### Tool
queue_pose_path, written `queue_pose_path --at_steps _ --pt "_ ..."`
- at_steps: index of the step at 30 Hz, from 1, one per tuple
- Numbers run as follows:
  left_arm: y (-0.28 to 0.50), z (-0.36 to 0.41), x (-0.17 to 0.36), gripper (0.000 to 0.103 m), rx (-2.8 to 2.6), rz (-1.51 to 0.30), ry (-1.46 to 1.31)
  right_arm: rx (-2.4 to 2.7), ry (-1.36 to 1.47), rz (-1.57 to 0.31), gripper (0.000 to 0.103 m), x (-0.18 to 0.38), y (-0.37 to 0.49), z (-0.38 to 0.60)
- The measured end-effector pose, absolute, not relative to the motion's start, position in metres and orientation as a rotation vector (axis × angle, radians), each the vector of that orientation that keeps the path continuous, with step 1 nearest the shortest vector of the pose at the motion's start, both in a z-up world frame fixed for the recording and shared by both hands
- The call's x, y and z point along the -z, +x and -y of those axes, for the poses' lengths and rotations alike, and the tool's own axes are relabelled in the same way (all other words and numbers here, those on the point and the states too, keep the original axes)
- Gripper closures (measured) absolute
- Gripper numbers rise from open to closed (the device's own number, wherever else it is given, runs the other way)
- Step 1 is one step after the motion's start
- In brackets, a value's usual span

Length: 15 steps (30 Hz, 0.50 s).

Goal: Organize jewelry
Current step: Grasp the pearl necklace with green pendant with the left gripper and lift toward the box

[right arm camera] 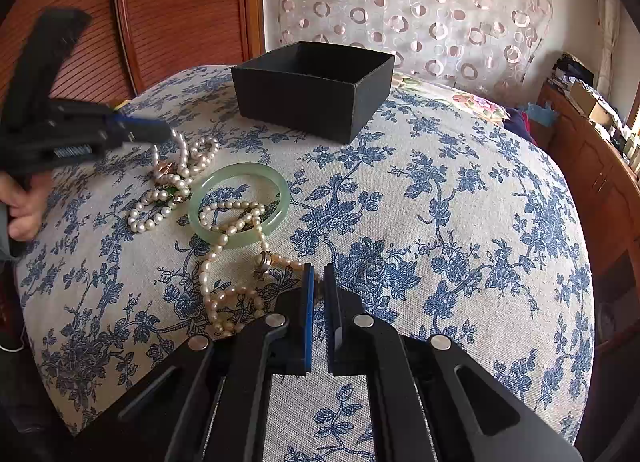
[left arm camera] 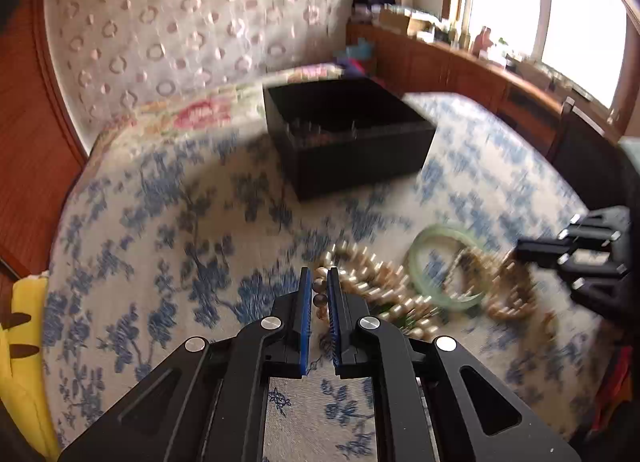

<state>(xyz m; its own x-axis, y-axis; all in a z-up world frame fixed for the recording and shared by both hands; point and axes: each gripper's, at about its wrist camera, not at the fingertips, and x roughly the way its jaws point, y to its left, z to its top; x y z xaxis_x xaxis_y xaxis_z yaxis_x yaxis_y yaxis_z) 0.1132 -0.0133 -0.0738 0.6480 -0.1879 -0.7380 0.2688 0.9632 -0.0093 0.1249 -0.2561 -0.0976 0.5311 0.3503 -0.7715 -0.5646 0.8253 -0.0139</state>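
We log the left claw nearly closed on a strand of the white pearl necklace, beads visible between its blue pads; in the right wrist view a loop hangs from its tips just above the heap. The right claw is also narrowed to a small gap, with the end of the pinkish pearl necklace at its tips; we cannot tell whether it truly grips it. Main risk as we judge it: the strands look tangled, so lifting the white necklace could drag its neighbours along. The pinkish strand runs through the green jade bangle, so pulling that one could tow the bangle across the blue floral cloth or flip it off the rounded tabletop edge. Beads could also slip from a pinch on a single strand. The left wrist view is motion-blurred, which limits what we can confirm. Container: one open black box stands behind the heap, well apart from it. From the right view its interior is hidden; the left view hints at something pale inside, too blurred to name.
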Motion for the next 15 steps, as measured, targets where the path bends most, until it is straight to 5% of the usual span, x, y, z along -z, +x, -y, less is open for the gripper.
queue_pose_path --at_steps 15 --pt "0.079 0.022 -0.01 0.096 0.293 -0.609 0.074 -0.559 -0.267 -0.853 0.097 0.099 0.126 0.257"
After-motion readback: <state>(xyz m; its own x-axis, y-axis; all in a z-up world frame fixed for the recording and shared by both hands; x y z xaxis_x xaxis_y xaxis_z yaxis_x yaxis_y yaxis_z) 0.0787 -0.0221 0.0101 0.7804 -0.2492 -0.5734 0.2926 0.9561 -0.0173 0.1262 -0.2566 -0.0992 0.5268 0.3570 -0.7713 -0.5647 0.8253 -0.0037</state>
